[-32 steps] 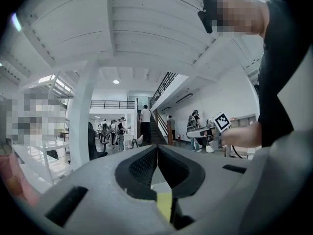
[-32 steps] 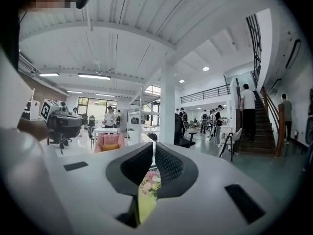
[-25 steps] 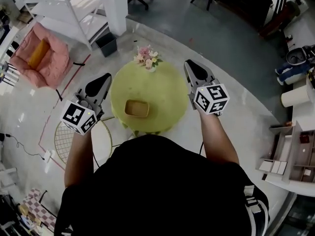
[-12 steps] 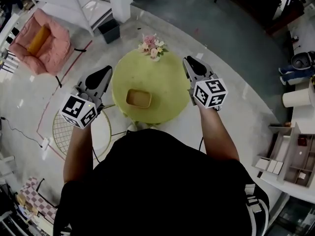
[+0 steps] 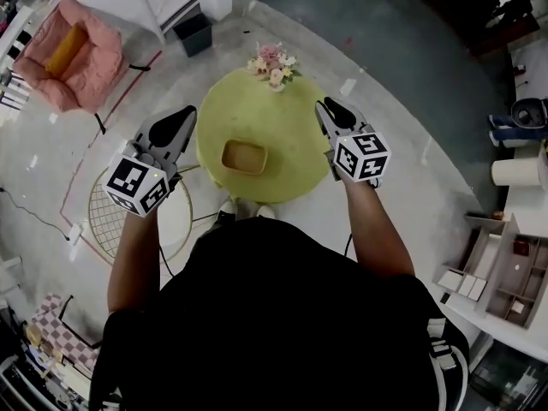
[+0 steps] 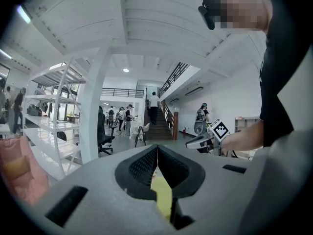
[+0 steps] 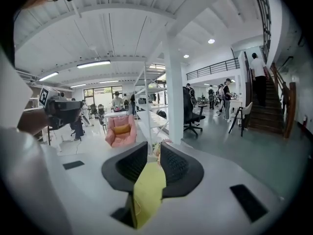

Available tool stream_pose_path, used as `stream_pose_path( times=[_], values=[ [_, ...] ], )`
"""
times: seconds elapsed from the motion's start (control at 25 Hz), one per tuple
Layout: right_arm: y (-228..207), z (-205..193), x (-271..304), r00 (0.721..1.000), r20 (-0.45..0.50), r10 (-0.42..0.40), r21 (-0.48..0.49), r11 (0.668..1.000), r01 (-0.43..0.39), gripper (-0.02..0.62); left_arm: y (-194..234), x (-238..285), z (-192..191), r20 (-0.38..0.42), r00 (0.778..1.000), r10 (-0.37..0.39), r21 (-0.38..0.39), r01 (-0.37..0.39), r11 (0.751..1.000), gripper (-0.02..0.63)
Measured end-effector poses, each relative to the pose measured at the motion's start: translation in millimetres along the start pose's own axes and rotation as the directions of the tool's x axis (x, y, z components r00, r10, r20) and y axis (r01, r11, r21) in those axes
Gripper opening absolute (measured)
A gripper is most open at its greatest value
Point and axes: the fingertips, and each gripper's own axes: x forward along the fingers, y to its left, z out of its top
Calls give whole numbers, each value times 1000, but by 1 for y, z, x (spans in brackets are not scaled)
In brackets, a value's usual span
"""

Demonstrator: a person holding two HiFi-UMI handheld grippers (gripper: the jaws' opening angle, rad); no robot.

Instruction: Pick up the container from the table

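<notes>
Head view | container [image 5: 244,157] upright, opening up | long axis left-right

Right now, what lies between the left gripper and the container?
In the head view, only bare green tabletop lies between the left gripper and the container.

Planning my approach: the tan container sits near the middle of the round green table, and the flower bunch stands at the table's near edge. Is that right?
Not quite. The flower bunch stands at the table's far edge, not the near one. The head view shows it. The rest holds: the tan container sits near the middle of the round green table.
</notes>
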Motion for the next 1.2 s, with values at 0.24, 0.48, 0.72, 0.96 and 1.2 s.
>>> stream_pose_path(
  times=[0.24,0.48,0.72,0.96,1.2],
  values=[
    [12,-24,15,998,-55,26,19,999,-25,103,2,-3,-10,-3,1000,-4,-20,3,1000,16],
    [21,-40,29,995,-90,42,25,999,-40,109,7,-8,-17,10,1000,8,-30,-8,1000,15],
    [35,-64,40,988,-143,60,-9,998,-62,117,19,-15,-21,17,999,34,-26,-34,999,15],
    [53,-95,58,974,-211,85,5,996,-86,120,37,-22,-35,5,999,54,-56,-53,997,16],
    [65,-130,70,958,-269,102,25,995,-99,124,41,-24,-50,-16,999,51,-81,-52,995,16]
  ],
)
